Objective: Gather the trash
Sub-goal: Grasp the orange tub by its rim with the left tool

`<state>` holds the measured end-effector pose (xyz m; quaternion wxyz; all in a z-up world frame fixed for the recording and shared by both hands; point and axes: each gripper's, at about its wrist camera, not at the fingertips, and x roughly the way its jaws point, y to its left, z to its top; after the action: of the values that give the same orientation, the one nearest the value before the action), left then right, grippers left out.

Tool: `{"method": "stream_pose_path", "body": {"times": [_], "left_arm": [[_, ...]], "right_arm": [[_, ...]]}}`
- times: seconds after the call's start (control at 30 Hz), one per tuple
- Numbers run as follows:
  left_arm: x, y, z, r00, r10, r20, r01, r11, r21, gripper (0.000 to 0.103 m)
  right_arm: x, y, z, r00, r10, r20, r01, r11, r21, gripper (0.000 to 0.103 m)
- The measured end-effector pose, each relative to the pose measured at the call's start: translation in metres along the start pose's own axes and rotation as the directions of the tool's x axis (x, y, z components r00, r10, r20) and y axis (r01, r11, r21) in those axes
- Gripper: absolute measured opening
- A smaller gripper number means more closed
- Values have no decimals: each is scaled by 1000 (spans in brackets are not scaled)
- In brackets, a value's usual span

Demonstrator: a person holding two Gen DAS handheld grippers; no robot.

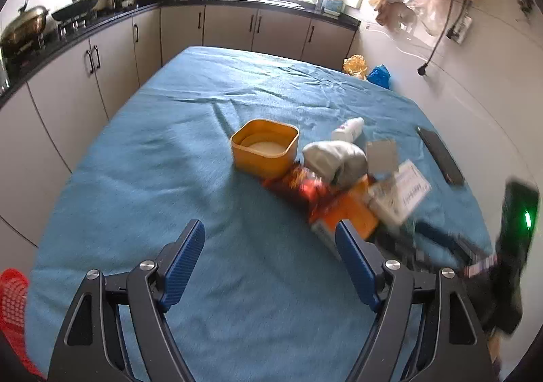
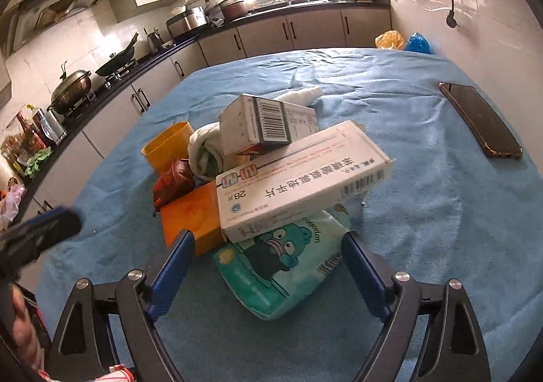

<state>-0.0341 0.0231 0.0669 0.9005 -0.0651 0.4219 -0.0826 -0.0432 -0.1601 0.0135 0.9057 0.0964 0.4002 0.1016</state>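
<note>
Both tools stood wide open and empty: the right tool (image 2: 268, 266) straddled the teal tissue pack (image 2: 281, 266) under the near end of the trash heap mid-worktop (image 2: 424, 239), the left tool (image 1: 271, 260) hovered over bare cloth left of the heap's orange box (image 1: 349, 212).

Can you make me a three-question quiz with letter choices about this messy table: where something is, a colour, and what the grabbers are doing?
1. Where does the phone lie?
A. in the tub
B. alone on the cloth, apart from the pile
C. under the boxes

2. What colour is the tablecloth?
A. red
B. blue
C. white

3. What does the right gripper do?
A. open, holding nothing
B. squeezing a box
C. shut, holding nothing

Answers: B, the phone sits by itself; B, the cloth is blue; A, its fingers stand wide either side of the green tissue pack.
</note>
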Motion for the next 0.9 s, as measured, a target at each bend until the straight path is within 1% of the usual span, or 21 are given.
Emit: {"method": "stream_pose_path", "body": {"times": [0.1,0.2,0.3,0.37,0.47,0.53,0.57,0.6,0.7,0.73,0.77,0.8,0.9], "left_arm": [[14,7,20,1000,-7,9,8,999,-48,78],[31,14,42,1000,19,14,-17,996,-86,79],[50,25,64,999,35,10,-34,991,-126,79],[63,31,75,999,34,-5,-34,991,-129,79],[85,39,87,999,12,-53,-18,993,-115,79],[99,41,91,996,-16,-90,7,995,-104,74],[104,40,91,994,-27,-107,17,995,-95,65],[111,39,90,990,-40,-135,29,996,-81,52],[124,33,84,979,-74,-191,64,996,-58,36],[125,31,82,978,-71,-195,63,997,-48,31],[125,29,81,979,-62,-194,56,998,-39,16],[124,29,78,980,-53,-193,46,998,-40,9],[111,29,73,984,-38,-173,29,998,-55,7]], "right_arm": [[2,-2,-1,1000,21,1,-21,1000,12,92],[0,-7,-1,998,57,9,-57,998,39,92],[-2,-8,-3,998,67,17,-68,996,54,92],[-4,-10,-4,997,69,28,-71,996,63,92],[-5,-14,-4,996,81,38,-84,993,88,92],[-5,-18,-4,995,91,40,-94,990,108,92],[-6,-21,-4,994,99,44,-104,987,123,92],[-7,-23,-4,994,104,46,-109,985,130,92],[-6,-27,-4,993,111,46,-117,981,155,92],[-6,-28,-4,993,113,45,-119,980,160,92],[-6,-28,-3,992,115,44,-120,979,162,92],[-6,-28,-4,992,115,44,-120,980,161,92],[-6,-28,-3,992,116,46,-122,981,153,92]]}}
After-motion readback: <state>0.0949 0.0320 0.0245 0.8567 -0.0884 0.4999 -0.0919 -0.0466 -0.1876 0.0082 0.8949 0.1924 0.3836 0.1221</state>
